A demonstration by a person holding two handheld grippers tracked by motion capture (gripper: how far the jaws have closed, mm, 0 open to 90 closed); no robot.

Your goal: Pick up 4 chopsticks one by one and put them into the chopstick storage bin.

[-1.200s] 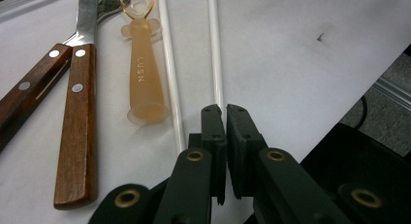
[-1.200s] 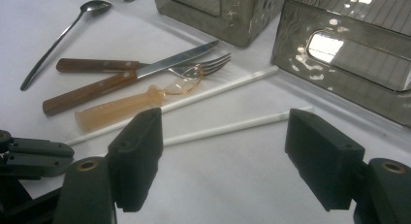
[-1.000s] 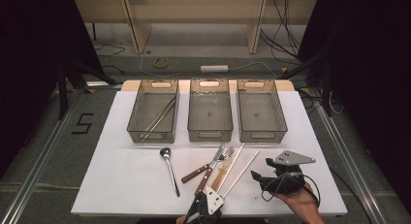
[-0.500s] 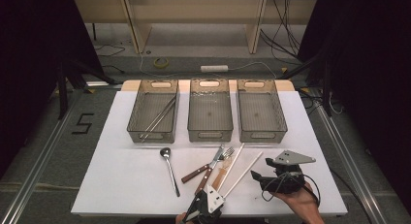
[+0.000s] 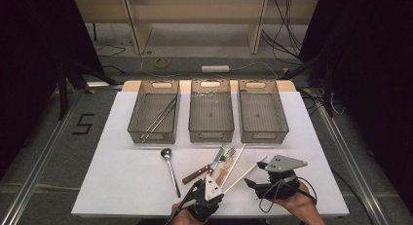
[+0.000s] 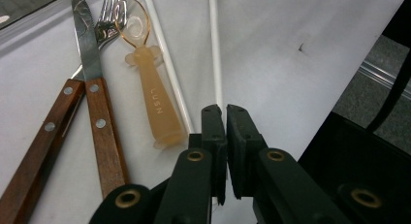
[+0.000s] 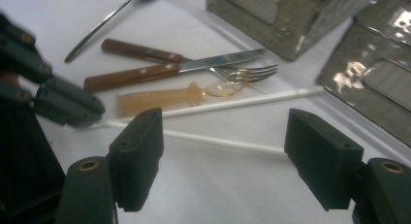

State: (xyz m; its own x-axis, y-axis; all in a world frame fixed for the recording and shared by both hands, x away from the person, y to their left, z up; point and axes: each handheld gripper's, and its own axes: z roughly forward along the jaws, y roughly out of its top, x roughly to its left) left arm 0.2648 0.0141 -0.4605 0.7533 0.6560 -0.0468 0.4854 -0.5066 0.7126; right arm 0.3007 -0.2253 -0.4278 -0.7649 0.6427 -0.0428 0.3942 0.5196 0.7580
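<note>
A white table [image 5: 122,186] carries three grey see-through bins in a row along its far side. The left bin [image 5: 155,112] holds a few long thin metal pieces lying slantwise; what they are is too small to make out. The middle bin [image 5: 211,110] and the right bin [image 5: 262,110] look bare inside.

Nearer the person, a metal spoon [image 5: 170,167] lies alone. To its right sits a loose cluster: a wood-handled knife [image 6: 92,88] and a wood-handled fork [image 6: 41,151] side by side, and a translucent orange spoon [image 6: 150,95] touching the fork's tines with its bowl. Two white chopsticks lie just beside these. One chopstick [image 6: 167,64] runs along the orange spoon. The other chopstick [image 6: 214,54] runs straight into the left gripper [image 6: 226,110], whose jaws are pressed together on its near end; the pinched end itself is hidden behind the pads. In the right gripper view this stick's held end looks lifted slightly off the table, though that is hard to judge.

The right gripper [image 7: 223,146] rests at the table's near right, jaws spread wide with nothing between the pads, the held chopstick passing beyond them. In the high view both hands are cut off by the bottom edge.
</note>
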